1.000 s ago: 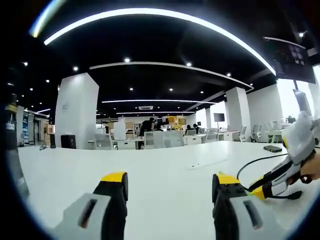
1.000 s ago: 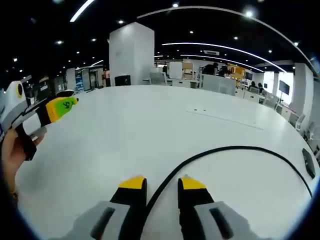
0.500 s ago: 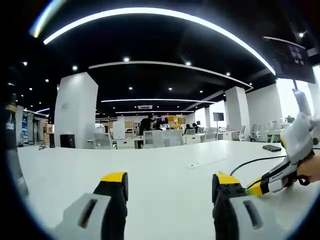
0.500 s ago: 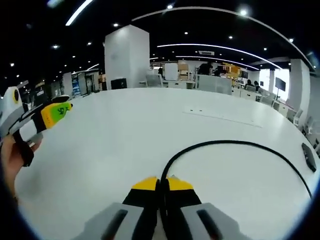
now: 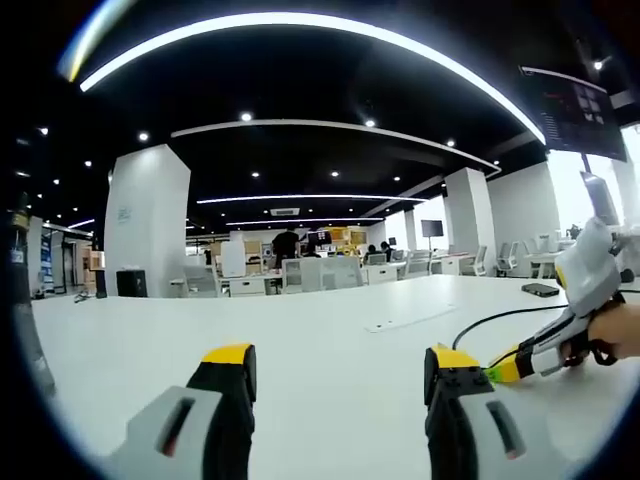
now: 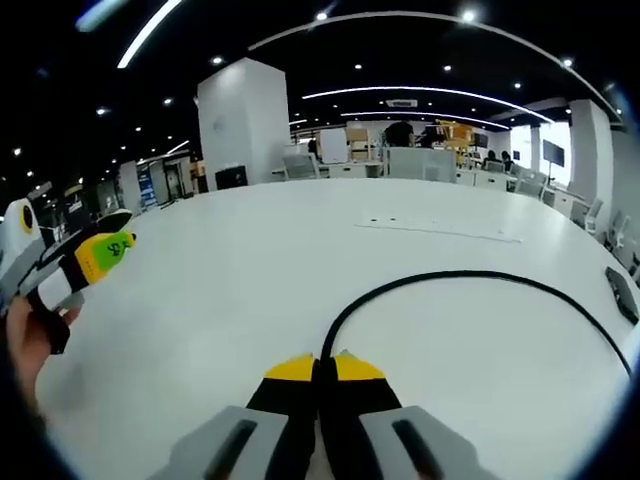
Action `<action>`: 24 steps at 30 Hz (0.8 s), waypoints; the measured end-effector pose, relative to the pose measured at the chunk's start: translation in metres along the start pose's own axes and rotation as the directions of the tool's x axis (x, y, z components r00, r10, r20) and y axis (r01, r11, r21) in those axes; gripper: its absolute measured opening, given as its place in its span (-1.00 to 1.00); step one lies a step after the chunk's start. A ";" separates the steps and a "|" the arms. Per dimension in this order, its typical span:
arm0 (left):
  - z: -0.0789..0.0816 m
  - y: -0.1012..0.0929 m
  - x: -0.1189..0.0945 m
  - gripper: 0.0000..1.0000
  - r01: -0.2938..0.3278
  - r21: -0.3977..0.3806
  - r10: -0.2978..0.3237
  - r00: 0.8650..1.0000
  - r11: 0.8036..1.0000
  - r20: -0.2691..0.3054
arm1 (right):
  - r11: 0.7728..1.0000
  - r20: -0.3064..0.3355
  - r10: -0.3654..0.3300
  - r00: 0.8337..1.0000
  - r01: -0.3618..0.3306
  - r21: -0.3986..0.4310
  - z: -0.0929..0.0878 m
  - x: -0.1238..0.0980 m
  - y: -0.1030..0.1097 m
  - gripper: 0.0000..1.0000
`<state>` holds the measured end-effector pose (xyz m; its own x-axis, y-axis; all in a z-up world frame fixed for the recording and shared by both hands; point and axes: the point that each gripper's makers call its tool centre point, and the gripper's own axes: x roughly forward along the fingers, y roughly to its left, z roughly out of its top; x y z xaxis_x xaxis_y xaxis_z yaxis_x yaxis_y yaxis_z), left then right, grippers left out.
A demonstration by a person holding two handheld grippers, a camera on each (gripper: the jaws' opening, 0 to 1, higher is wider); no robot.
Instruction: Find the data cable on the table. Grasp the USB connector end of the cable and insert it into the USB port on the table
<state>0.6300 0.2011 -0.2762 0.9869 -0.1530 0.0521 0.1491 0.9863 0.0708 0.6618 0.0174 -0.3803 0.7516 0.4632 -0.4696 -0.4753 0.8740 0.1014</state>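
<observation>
A black data cable (image 6: 470, 282) curves across the white table (image 6: 230, 260) and runs in between the yellow tips of my right gripper (image 6: 319, 366), which is shut on it. Its USB connector end is hidden between the jaws. A flat port panel (image 6: 440, 232) lies in the tabletop farther ahead; it also appears as the port panel (image 5: 405, 322) in the left gripper view. My left gripper (image 5: 335, 365) hovers open over bare table with nothing between its jaws. The right gripper (image 5: 530, 362) comes in from the right there, with the cable (image 5: 500, 318) trailing behind it.
A dark phone-like object (image 6: 620, 296) lies near the table's right edge, seen also as a dark object (image 5: 540, 289) in the left gripper view. White pillars, desks and chairs stand beyond the table. The left gripper (image 6: 85, 262), held by a hand, appears at the left of the right gripper view.
My right gripper went from open around the cable to shut on it, then stayed shut. Both views shifted slightly; the left gripper stays open.
</observation>
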 end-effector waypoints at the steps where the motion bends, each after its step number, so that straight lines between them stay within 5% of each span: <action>1: -0.001 0.000 0.000 0.37 0.001 0.002 -0.001 1.000 1.000 -0.003 | 1.000 0.001 0.003 1.000 -0.003 0.009 0.001 0.000 -0.003 -0.89; 7: -0.003 -0.002 0.002 0.36 0.007 0.010 -0.006 1.000 1.000 -0.013 | 0.999 0.021 0.000 1.000 -0.001 0.050 0.009 -0.004 -0.017 -0.89; 18: -0.008 -0.008 0.004 0.36 0.020 0.023 -0.020 0.999 1.000 -0.027 | 0.974 0.176 0.045 0.983 -0.082 0.209 0.047 -0.020 -0.028 -0.90; 24: -0.008 -0.019 0.006 0.36 0.053 0.029 -0.052 0.998 0.998 -0.028 | 0.923 0.288 0.091 0.953 -0.189 0.335 0.073 -0.032 -0.032 -0.90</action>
<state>0.6333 0.1824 -0.2855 0.9791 -0.2024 0.0203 0.1994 0.9745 0.1026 0.6861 -0.0148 -0.3043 0.8052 0.5632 -0.1855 -0.4277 0.7683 0.4762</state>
